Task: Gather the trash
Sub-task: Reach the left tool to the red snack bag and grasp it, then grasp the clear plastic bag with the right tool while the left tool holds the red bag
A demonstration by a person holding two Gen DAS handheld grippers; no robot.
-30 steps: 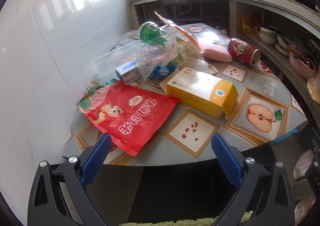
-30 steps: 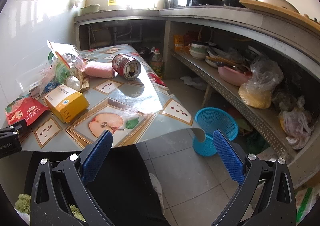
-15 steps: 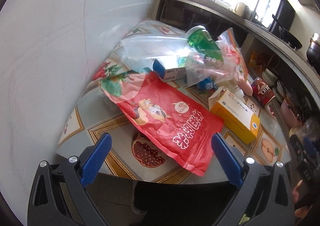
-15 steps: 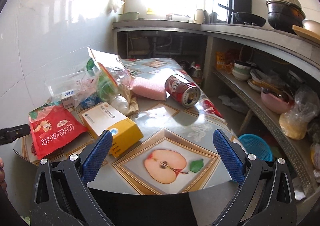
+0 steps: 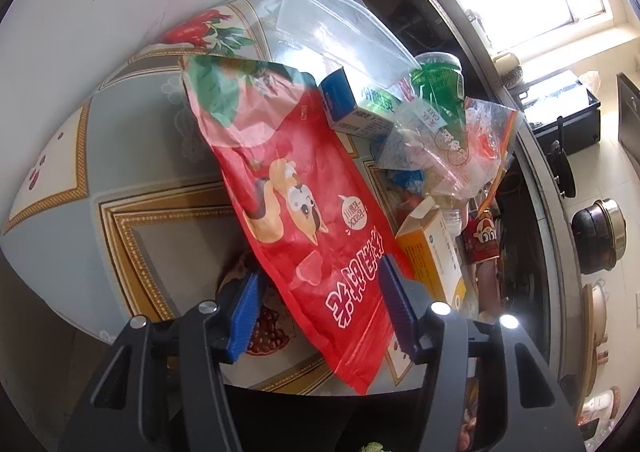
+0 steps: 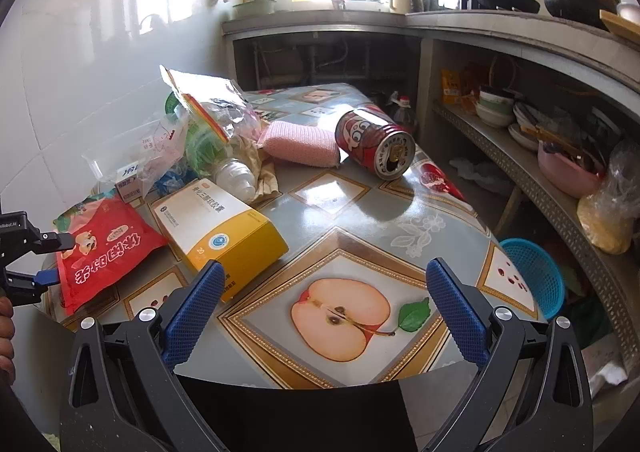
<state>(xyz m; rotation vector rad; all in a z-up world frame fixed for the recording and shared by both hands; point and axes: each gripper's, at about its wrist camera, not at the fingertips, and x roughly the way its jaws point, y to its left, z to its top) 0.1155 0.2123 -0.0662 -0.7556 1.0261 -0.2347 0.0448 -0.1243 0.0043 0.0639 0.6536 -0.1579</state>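
A red snack bag (image 5: 304,192) lies at the near left corner of the fruit-patterned table (image 6: 360,212). My left gripper (image 5: 320,308) is rolled on its side, one blue pad over the bag's near end and one under it. Its jaws are closing, with the bag between them and a gap still showing. From the right wrist view the left gripper (image 6: 50,259) straddles the edge of the red bag (image 6: 104,248). My right gripper (image 6: 324,300) stands open and empty over the table's front edge. Beyond lie a yellow box (image 6: 224,228) and a red can (image 6: 372,142).
Clear plastic bags (image 6: 208,108), a green bottle (image 5: 438,80), a small blue-and-white carton (image 5: 352,108) and a pink sponge (image 6: 300,138) crowd the back left of the table. A white tiled wall runs along the left. A blue basket (image 6: 532,276) stands on the floor by the shelves at the right.
My left gripper has swung to the table's left corner, rolled onto its side and come up to the red bag, its jaws narrowing around it. The right gripper moved in over the table.
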